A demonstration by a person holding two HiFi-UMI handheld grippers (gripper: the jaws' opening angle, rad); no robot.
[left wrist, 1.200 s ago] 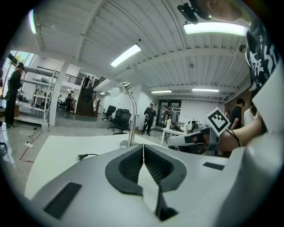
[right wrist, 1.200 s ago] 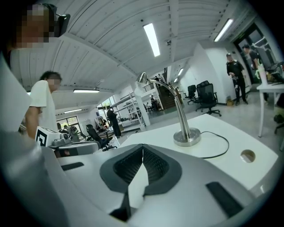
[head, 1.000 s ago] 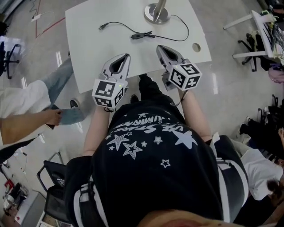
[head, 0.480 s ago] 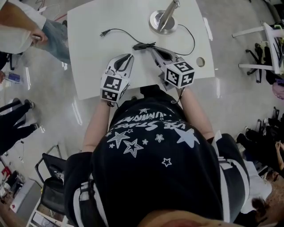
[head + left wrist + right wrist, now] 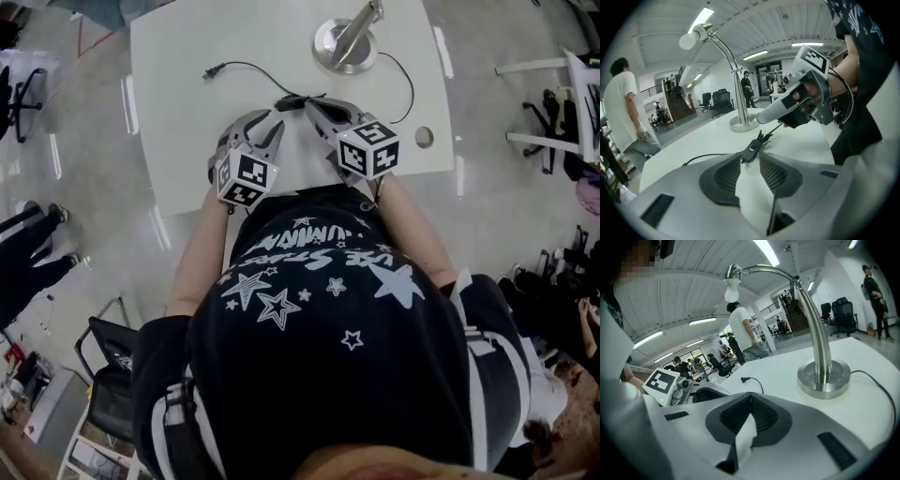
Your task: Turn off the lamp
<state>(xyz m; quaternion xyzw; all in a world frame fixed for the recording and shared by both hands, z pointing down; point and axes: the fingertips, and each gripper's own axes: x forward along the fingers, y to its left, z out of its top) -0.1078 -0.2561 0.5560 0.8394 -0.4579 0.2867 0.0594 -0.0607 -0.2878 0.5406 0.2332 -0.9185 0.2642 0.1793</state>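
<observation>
You are holding both grippers low over the white rectangular table [image 5: 178, 122], on your side of the round brushed-metal base [image 5: 326, 47] of the silver curved-neck desk lamp [image 5: 819, 350]. The lamp's small black inline switch [image 5: 751, 151] is lying flat on the tabletop on its thin black cord [image 5: 242, 64], a short way from the base toward you. The cord is running on past the switch, away from the base, and is ending in a black plug [image 5: 212, 73] that is lying loose on the table.

Your left gripper [image 5: 749, 160] is pointing at the switch from the side away from the base. Its jaws have just been opening and are standing clearly apart. The switch is sitting right at the mouth of the gap, just beyond the tips. The ribbed pads [image 5: 774, 173] are not pressing on it, so that gripper is gripping nothing.

Your right gripper [image 5: 749, 397] is angling in beside the left one, nearer the base, its tip near the base-side end of the switch. Whether it is touching the cord there I cannot tell. Its jaws are resting together with the tips meeting, and nothing is sitting between them.

A person in a white shirt [image 5: 621, 108] is standing beyond the table, well away from the base.
</observation>
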